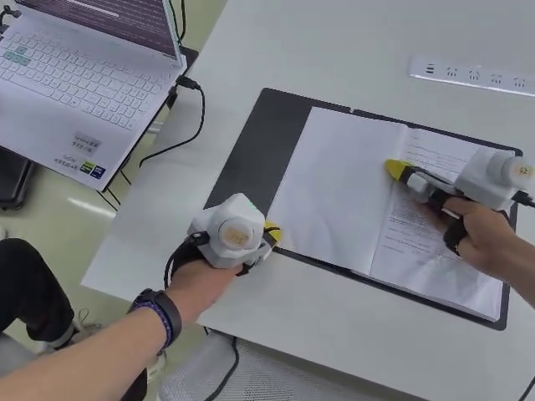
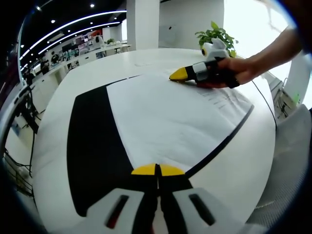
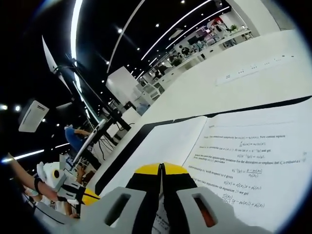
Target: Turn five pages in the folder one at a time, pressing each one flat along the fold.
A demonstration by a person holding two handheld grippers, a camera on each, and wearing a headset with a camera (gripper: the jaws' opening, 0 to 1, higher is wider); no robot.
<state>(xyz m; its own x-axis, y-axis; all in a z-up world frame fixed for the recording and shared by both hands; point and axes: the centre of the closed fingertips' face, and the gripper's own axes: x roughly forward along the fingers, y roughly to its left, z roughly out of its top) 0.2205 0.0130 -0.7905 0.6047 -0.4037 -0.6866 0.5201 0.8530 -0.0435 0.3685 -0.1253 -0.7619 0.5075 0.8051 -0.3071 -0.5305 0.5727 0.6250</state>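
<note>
The black folder (image 1: 251, 150) lies open on the white worktop (image 1: 334, 50), a blank turned page (image 1: 334, 192) on its left half and a printed page (image 1: 422, 230) on its right. The right claw (image 1: 394, 170), yellow tips shut together and holding nothing, sits on the paper just beside the fold (image 1: 384, 217). The left claw (image 1: 272, 234), also closed and empty, rests at the folder's near edge by the blank page's corner. The main risk, as I judge it, is the blank page springing up if the press does not run the whole fold. A hard or slanted stroke could also drag the sheet and crease it. The worktop looks smooth, so the folder may slide if the left claw eases off. At the next turn, shut tips could catch two sheets at once. Beyond the folder's far left corner stand a laptop (image 1: 75, 75) and its cable (image 1: 196, 117), and past its far edge lies a power strip (image 1: 472, 75). The room is an open office with ceiling light strips, other desks and a potted plant (image 2: 214, 35).
</note>
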